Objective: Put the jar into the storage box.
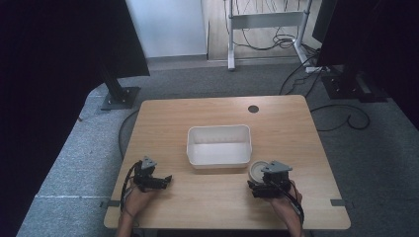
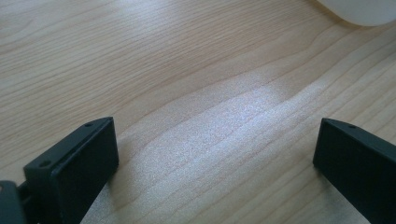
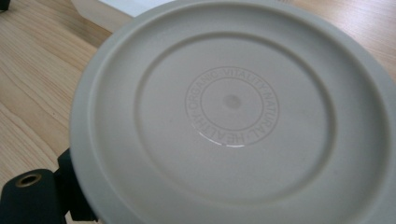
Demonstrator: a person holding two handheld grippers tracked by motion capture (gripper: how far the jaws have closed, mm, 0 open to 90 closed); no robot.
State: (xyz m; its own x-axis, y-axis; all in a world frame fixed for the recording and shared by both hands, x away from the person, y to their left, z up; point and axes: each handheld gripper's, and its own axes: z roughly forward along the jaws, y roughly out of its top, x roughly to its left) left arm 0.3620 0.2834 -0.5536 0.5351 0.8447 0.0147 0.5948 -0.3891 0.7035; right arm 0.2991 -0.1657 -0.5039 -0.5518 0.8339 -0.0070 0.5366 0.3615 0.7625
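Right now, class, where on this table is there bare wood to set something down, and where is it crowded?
Free: the table left of the white tub, the strip behind it, and the front between the left gripper and right gripper. Crowded: the tub's front right corner, where the round lid sits.

White bin (image 1: 219, 144) blocks table (image 1: 207, 197) centre; near strip between tools bare.

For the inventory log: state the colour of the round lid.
Beige-grey lid, plain but for embossed ring lettering; clearest in the right gripper view.
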